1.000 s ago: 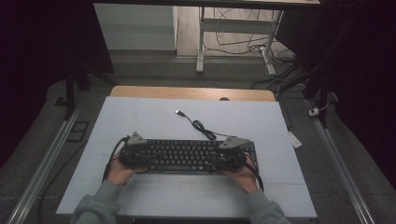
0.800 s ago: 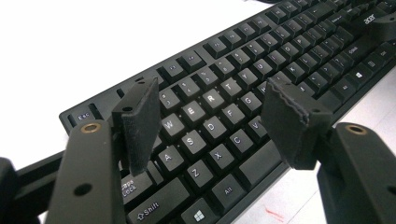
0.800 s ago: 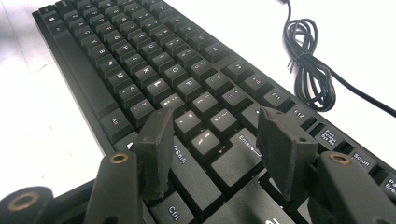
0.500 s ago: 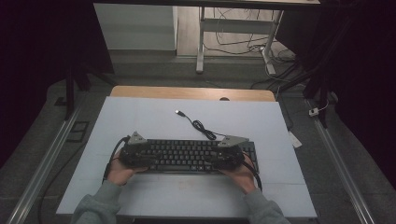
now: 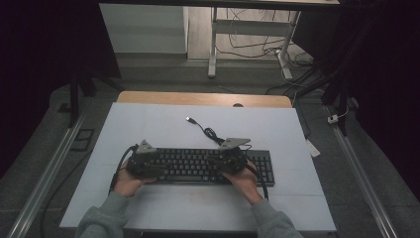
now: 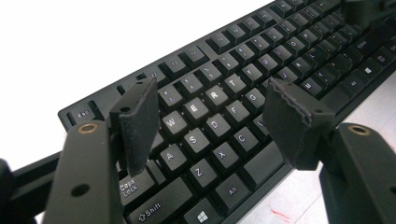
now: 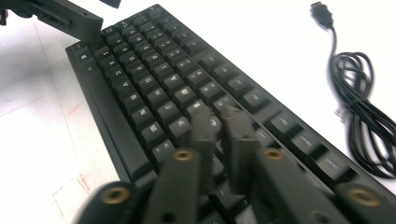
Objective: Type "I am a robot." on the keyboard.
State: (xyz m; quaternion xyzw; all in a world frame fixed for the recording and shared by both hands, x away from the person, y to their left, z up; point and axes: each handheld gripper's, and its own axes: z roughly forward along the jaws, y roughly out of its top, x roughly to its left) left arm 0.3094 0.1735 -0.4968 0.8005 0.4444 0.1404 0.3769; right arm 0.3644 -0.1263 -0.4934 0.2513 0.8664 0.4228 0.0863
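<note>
Presently, entries for this moment:

Keyboard: black keyboard [image 5: 198,166] lies flat on the white worktop [image 5: 163,124], near the person's edge, long side running left to right.

Left hand-held gripper: left hand-held gripper [image 6: 215,116] sits over the left end of the keyboard; jaws stand wide apart with nothing clamped; in the left gripper view the letter keys W, E, R, S, D show in the gap between the pads.

Right hand-held gripper: right hand-held gripper [image 7: 219,126] sits over the middle-right keys, inward of the keyboard's right end. Its jaws have just been closing and are now drawn almost together, a thin gap left; nothing lies between them, and the tips hang just above the key rows. That view is blurred.

Cable: black cable [image 5: 210,133] lies in a loose bundle behind the keyboard on the worktop, its USB plug [image 5: 189,119] resting farther back, clear of the keys.

Hands: left hand [image 5: 126,181] and right hand [image 5: 242,179] grasp the hand-held grippers from the near side; grey sleeves enter at the bottom of the high view.
</note>
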